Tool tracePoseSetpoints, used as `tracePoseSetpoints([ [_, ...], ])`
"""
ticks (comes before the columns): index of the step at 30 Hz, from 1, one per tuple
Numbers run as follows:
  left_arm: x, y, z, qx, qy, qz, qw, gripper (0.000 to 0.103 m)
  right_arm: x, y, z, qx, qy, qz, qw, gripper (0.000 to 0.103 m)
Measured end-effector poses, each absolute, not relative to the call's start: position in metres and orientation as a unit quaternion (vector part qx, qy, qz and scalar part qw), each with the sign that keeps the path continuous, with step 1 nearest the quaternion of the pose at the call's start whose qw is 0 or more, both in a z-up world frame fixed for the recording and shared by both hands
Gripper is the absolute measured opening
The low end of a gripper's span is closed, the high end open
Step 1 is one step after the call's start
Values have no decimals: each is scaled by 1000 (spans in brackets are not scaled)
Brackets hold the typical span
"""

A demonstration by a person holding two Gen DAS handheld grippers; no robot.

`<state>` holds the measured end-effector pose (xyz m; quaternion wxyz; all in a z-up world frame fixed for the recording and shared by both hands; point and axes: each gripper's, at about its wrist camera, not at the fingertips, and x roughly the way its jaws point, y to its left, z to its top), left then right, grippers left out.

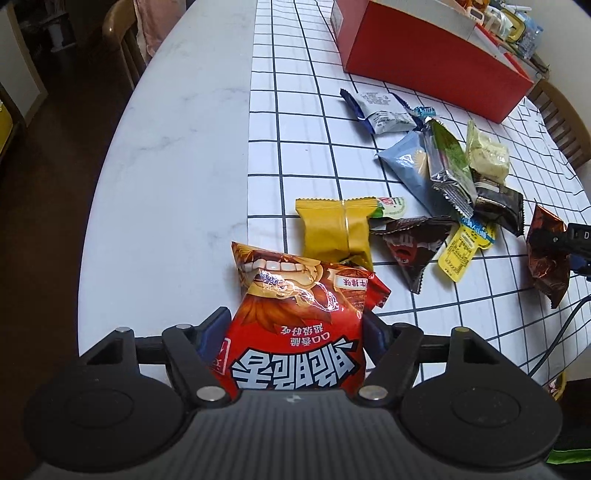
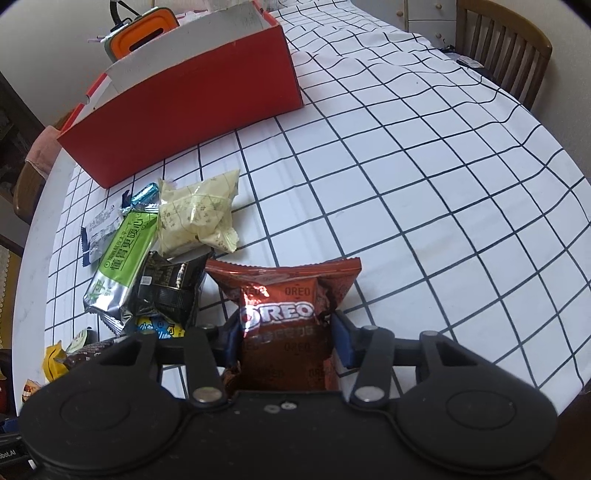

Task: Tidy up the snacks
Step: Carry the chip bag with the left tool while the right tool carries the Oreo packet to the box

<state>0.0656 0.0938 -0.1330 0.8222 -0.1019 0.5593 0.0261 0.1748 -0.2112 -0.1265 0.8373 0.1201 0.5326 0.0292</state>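
Left wrist view: the left gripper (image 1: 295, 332) is clamped on a red snack bag (image 1: 295, 325) with a cartoon face, its fingers (image 1: 212, 332) pressing the bag's two sides. The bag's far end rests on the table (image 1: 177, 147), at the edge of the checked cloth (image 1: 295, 129). Just beyond the bag lies a yellow packet (image 1: 334, 232). Ahead and to the right of the gripper a brown M&M's pouch (image 1: 410, 247) lies beside a small yellow sachet (image 1: 461, 251). Further off in the same direction is a heap: a pale blue packet (image 1: 406, 162), a silver-and-green bar (image 1: 448, 162), a cream packet (image 1: 485, 155) and a black packet (image 1: 498, 203). Beyond them lies a white-and-blue packet (image 1: 380, 110), and furthest off stands the red box (image 1: 428, 62), open at the top. At the far right a brown bag (image 1: 546, 254) sits in the other gripper's tip.

Right wrist view: the right gripper (image 2: 284, 332) grasps a brown Oreo bag (image 2: 284, 306), the blue pads (image 2: 341, 339) squeezing it so the foil creases. The bag's far edge lies on the cloth (image 2: 406, 184). To the gripper's left are the black packet (image 2: 168, 288), the silver-and-green bar (image 2: 118, 258) and, a little further off, the cream packet (image 2: 195, 218). The red box (image 2: 184, 110) stands far ahead to the left, with an orange container (image 2: 144, 33) behind it. A wooden chair (image 2: 498, 44) stands at the table's far right.
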Motion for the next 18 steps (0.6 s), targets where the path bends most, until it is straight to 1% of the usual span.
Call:
tracePoseSetpoints([
  [9, 61, 92, -103, -114, 534, 28, 837, 73, 166, -216, -107, 128, 516, 48, 845, 48],
  [18, 76, 73, -64, -106, 499, 21, 860, 73, 169, -216, -78, 120, 492, 84, 858, 48],
])
